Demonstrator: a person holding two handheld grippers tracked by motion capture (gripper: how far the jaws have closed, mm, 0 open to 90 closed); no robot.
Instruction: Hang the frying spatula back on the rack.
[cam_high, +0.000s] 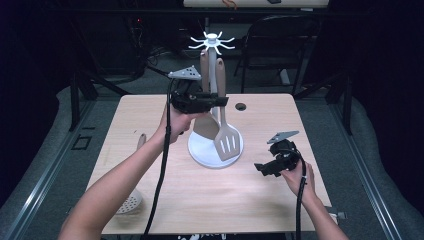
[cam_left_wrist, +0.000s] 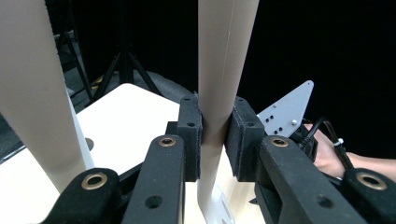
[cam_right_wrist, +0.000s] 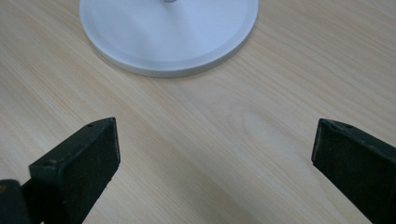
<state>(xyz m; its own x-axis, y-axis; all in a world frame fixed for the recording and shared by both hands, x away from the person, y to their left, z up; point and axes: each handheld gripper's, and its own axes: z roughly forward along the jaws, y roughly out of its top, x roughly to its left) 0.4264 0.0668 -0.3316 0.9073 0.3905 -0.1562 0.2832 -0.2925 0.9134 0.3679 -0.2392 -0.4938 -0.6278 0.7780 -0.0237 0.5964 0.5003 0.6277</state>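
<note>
Left claw (cam_left_wrist: 214, 140) clamped on the smooth beige handle of a slotted spatula (cam_high: 227, 142), which hangs upright beside the white rack pole, its blade over the rack's round base (cam_high: 200, 150). Left gripper view adds the felt-like pad faces pressing the handle and a second beige handle (cam_left_wrist: 32, 93) close by; high view shows that as a solid spatula (cam_high: 206, 125). Right claw (cam_right_wrist: 212, 154) wide, nothing between, low over the pale wood-grain surface (cam_right_wrist: 196, 140) near the base. A perforated skimmer (cam_high: 129, 202) lies at the surface's near left. No legible writing.
</note>
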